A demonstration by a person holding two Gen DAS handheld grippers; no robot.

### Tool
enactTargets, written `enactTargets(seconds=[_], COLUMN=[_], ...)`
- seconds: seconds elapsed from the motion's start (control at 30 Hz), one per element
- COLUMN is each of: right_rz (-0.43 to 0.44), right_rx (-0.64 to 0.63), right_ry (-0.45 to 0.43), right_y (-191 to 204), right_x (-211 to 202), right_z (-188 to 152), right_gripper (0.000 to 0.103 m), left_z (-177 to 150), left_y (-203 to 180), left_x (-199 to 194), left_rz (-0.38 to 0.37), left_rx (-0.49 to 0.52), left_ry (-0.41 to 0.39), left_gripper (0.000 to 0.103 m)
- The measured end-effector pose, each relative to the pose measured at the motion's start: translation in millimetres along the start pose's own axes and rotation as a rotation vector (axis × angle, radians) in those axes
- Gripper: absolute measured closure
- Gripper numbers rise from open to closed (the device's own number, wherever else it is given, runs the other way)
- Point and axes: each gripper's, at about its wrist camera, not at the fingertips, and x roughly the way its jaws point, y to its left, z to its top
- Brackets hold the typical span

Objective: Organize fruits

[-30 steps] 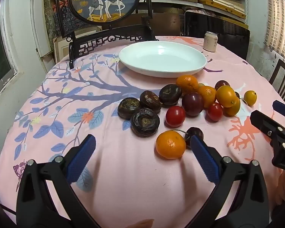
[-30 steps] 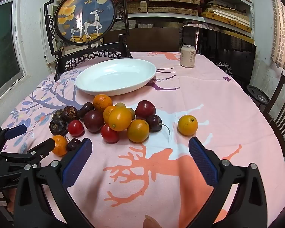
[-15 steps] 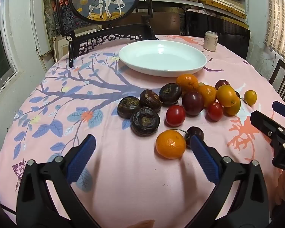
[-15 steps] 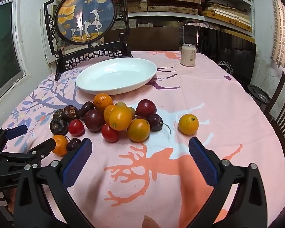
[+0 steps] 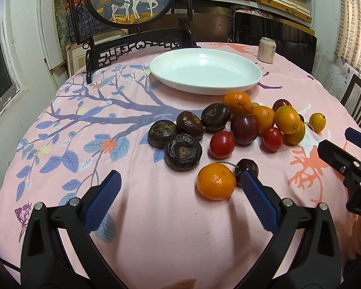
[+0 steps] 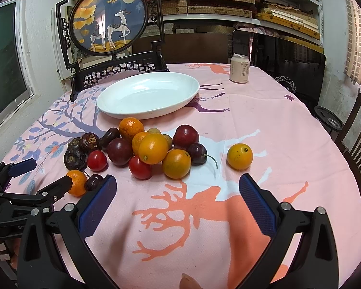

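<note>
A pile of fruit lies on the pink tablecloth: dark water chestnuts (image 5: 183,151), red tomatoes (image 5: 222,144), plums (image 5: 244,128), oranges (image 5: 237,102) and a cherry (image 5: 247,168). A white oval plate (image 5: 205,71) stands behind the pile, empty. My left gripper (image 5: 178,192) is open and empty; a small orange (image 5: 216,184) lies just ahead, near its right finger. My right gripper (image 6: 177,191) is open and empty in front of the pile (image 6: 154,151). A lone orange (image 6: 239,156) lies ahead to its right. The plate (image 6: 148,95) shows behind.
A drink can (image 6: 239,68) stands at the far right of the table. A carved chair with a round deer screen (image 6: 108,19) stands behind the plate. A wooden chair (image 6: 358,125) stands at the right edge. Shelves fill the back wall.
Both grippers have eased slightly forward toward the fruit. Jaws stay open; no fruit has moved.
</note>
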Motion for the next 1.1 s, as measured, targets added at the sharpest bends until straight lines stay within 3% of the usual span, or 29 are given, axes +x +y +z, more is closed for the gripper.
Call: enactTargets(seconds=[1.1], right_rz=[0.006], right_rx=[0.006], right_ry=[-0.008], right_y=[-0.5], right_x=[-3.1], right_z=[1.8], right_gripper=[0.001], left_z=[-2.7], left_y=[0.4], left_x=[2.9], left_rz=[-0.001], left_rx=[0.002], left_ry=[0.009], left_gripper=[0.002])
